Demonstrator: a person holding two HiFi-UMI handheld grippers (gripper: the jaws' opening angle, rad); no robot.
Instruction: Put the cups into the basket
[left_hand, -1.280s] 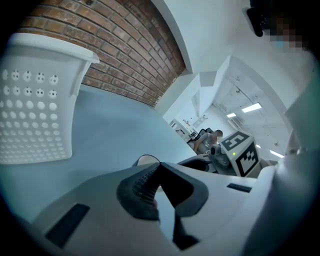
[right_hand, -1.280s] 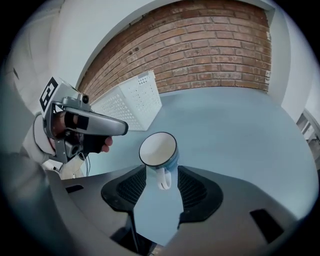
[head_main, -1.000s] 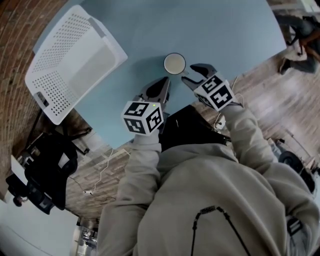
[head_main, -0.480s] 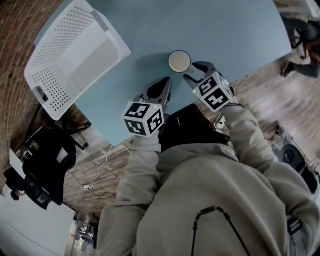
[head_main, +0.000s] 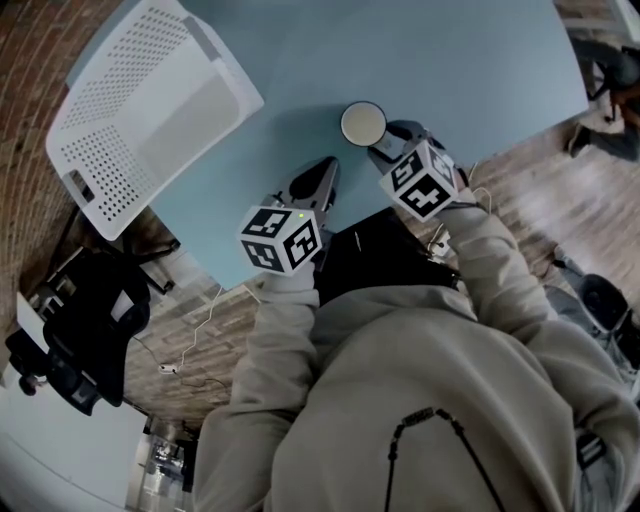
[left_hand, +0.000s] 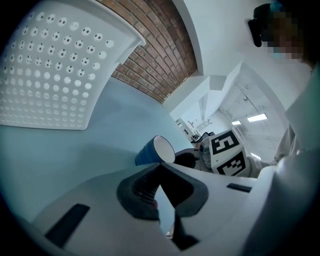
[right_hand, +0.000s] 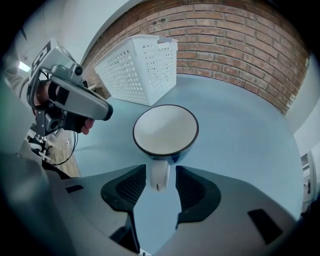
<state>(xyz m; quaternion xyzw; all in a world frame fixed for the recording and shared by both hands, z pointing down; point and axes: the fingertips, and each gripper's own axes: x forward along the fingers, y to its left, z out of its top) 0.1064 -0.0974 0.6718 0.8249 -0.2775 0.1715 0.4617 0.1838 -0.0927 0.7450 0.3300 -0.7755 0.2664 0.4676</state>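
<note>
Since the cup's (right_hand: 165, 129) handle (right_hand: 159, 176) sticks straight back at the right claw (right_hand: 161, 172), we flag that as the key relation. The handle sits between the spread jaws, with a gap on each side, so the claw is released and grasps nothing yet. The cup (head_main: 363, 122) stands upright, mouth up, on the tabletop (head_main: 450, 60), just ahead of the right claw (head_main: 388, 140), which points steeply down. The left claw (head_main: 315, 180) is beside the cup but further off, with its tips clenched together on nothing (left_hand: 159, 170). We judge the right hand is the one to take the cup by squeezing the handle. The basket (head_main: 130, 90) sits well apart at the tabletop's far left, so a lift and a carry across would follow.
</note>
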